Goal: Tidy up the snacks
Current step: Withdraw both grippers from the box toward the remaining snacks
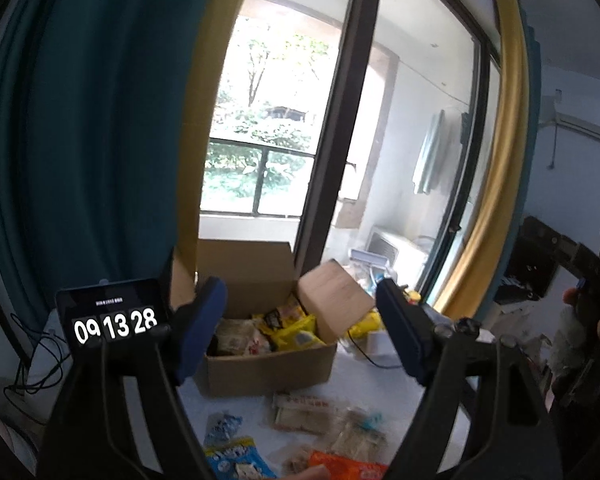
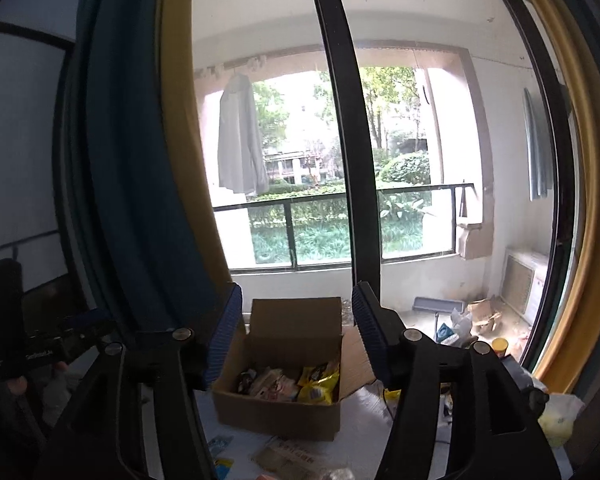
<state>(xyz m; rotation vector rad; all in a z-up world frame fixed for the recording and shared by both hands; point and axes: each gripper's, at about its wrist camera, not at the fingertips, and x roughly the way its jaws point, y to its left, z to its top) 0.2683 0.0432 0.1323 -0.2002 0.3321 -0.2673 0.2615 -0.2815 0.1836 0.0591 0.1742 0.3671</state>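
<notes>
Working across my left wrist view from the left: at nine o'clock a small clock display (image 1: 114, 316) stands behind the near finger, with loose cables (image 1: 32, 360) trailing off the table (image 1: 364, 384) beside it. My left gripper (image 1: 300, 324) is spread wide with nothing between its blue pads (image 1: 202, 320). Dead centre, framed by those fingers, sits the cardboard box (image 1: 268, 368), flaps up, already part-filled with snacks, a yellow packet (image 1: 292, 330) on top. At six o'clock, nearer me, loose packets lie on the table: a blue one (image 1: 232, 460), a pale flat one (image 1: 304, 412), an orange one (image 1: 344, 470). At three o'clock I can see the other tool and the hand (image 1: 596, 320) gripping it.

In the right wrist view my right gripper (image 2: 298, 344) also stands wide and empty, the box (image 2: 278, 412) between its fingers at six o'clock and a tan packet (image 2: 296, 460) at the bottom edge.

So the sorting is, I judge, only partly done; several packets remain outside the box.

Risks as I see them: both tools sit high and point over the box, so coming down for the near packets means reaching low, and thin flat wrappers may slide from the pads instead of lifting. The tilted flap (image 1: 334, 300) at one o'clock could catch a finger and shove the light box. The cables could snag on a wide sweep.
</notes>
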